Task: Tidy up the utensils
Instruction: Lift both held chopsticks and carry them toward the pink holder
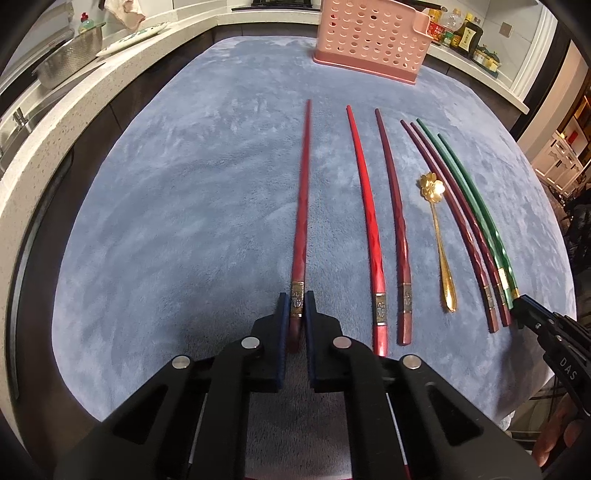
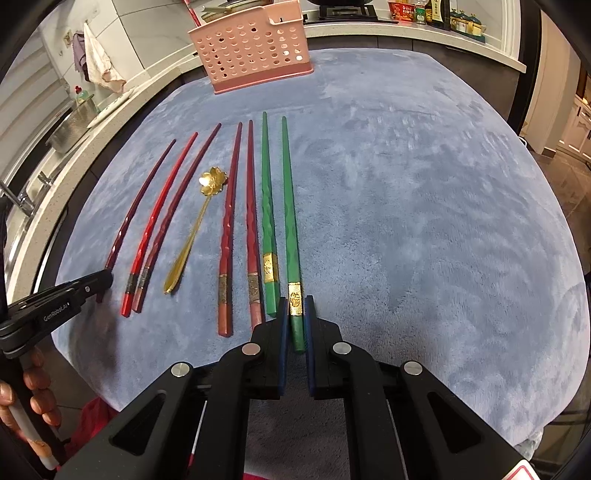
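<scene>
Chopsticks are being picked up: left gripper pinches a dark red chopstick, right gripper a green chopstick, each needing lifting toward the pink basket.

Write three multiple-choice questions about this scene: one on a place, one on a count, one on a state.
1. Where does the gold spoon lie?
A. in the basket
B. right of all the chopsticks
C. between dark-red chopsticks on the cloth

2. How many green chopsticks are there?
A. one
B. two
C. four

3. What are the right tongs doing?
A. straddling the near end of one green chopstick
B. gripping the spoon
C. hanging over the basket

Answers: C, a dark-red chopstick lies on each side of it; B, two lie side by side; A, the green end sits between the fingers.
</scene>
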Tool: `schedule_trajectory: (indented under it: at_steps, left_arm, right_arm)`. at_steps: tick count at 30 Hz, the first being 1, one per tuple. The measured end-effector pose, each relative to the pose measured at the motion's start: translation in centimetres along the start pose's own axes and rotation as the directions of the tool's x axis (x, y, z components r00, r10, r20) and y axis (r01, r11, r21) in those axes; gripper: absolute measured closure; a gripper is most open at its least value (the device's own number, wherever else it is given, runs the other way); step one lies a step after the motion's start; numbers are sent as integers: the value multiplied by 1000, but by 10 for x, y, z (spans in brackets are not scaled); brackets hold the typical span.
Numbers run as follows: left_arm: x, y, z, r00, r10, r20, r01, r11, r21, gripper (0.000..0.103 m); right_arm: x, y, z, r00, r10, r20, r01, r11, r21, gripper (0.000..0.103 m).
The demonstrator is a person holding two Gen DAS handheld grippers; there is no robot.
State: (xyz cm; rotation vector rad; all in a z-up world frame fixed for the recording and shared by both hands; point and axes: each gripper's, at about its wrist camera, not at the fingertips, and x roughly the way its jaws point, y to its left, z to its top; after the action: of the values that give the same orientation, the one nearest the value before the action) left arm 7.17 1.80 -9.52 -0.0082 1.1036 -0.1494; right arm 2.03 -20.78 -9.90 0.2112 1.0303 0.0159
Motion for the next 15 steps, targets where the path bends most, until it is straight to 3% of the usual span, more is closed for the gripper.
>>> schedule_trajectory:
  at_steps: [9,15]
  left_arm:
    - [-22,9,11,999,-23,33,24,999,-43,96]
    - [-51,13,30,995,-34,96,40,998,-55,96]
  right_arm:
    - [-24,2,12,998,25,58,-26,1000,15,96]
    - [-48,2,31,991,46,122,-51,998,36,96]
